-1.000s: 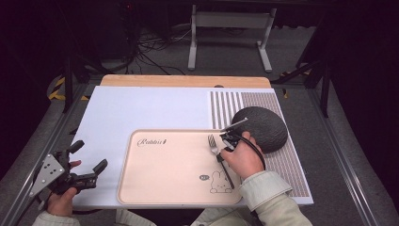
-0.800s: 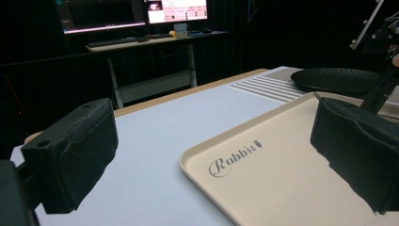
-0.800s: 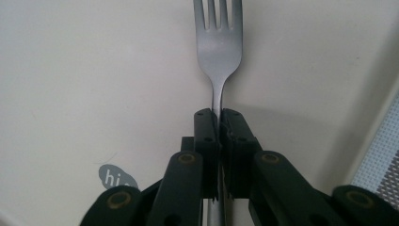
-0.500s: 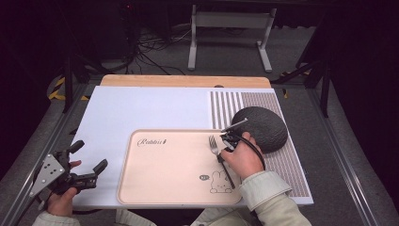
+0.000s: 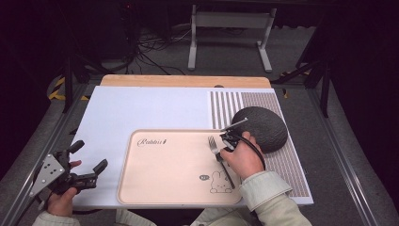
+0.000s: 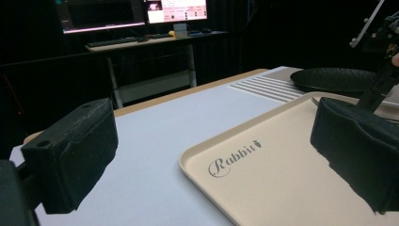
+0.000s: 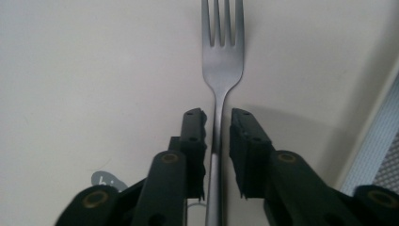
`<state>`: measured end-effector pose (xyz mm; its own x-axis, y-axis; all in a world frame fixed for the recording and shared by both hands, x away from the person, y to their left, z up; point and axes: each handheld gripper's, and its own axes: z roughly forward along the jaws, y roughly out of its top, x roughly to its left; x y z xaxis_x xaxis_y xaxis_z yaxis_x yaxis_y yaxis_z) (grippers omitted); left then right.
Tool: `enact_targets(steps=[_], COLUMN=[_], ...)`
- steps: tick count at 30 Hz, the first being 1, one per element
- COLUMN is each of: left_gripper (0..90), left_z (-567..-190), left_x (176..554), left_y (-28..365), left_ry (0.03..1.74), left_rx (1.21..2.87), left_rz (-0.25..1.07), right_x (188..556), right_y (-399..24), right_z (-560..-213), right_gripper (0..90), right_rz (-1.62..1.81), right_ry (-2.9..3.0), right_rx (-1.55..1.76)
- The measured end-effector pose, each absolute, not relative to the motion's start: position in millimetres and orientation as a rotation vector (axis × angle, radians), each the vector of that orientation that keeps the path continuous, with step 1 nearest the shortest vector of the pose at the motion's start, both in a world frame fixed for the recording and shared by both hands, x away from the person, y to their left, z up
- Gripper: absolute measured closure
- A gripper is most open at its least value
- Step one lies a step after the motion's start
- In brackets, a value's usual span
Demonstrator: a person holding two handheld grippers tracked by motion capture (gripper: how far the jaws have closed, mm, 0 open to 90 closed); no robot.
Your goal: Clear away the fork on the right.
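Two tools are in use at the surface (image 5: 141,108). The right tool (image 7: 217,123) stands over the beige tray (image 5: 155,188), pointing down at the fork (image 7: 221,61). Its jaws have just been opening: they are now narrowly parted, one on each side of the fork's handle, with a thin gap visible on either side, so the pads do not press on it. The fork lies flat on the tray's right part, tines toward the far edge, handle running back under the person's right hand (image 5: 242,157). The tray bears the word "Rabbit" and a small rabbit drawing (image 5: 220,181) near the handle's end. A dark round mat (image 5: 263,127) sits just beyond the tray's right corner, on the striped placemat (image 5: 282,165). The left tool (image 5: 87,162) is held low at the near left edge of the surface, clear of the tray, its jaws wide apart with nothing between them.
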<state>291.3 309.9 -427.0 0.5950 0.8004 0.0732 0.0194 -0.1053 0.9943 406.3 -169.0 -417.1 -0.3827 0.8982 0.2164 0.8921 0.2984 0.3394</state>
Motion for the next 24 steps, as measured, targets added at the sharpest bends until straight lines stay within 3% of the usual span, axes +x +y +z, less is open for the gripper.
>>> enact_targets(steps=[1, 5, 9, 21, 23, 24], left_gripper=[2.1, 2.1, 2.1, 2.0, 2.1, 2.0], left_z=[-427, -427, -427, -427, -427, -427], left_x=[291, 291, 291, 291, 292, 292], left_y=[310, 310, 310, 310, 310, 310], left_ry=[0.714, 0.715, 0.713, 0.712, 0.711, 0.711], left_rx=[1.552, 1.551, 1.550, 1.553, 1.552, 1.553], left_rz=[0.762, 0.763, 0.763, 0.762, 0.761, 0.761], right_x=[406, 407, 410, 412, 415, 417], right_y=[-168, -163, -158, -147, -146, -146], right_z=[-415, -413, -409, -402, -404, -407], right_gripper=[60.1, 31.9, 24.6, 21.7, 26.6, 34.4], right_rz=[0.692, 0.808, 0.877, 0.956, 0.939, 0.904], right_ry=[2.512, 2.531, 2.558, 2.708, 2.758, 2.785], right_rx=[1.646, 1.316, 1.062, 0.665, 0.610, 0.589])
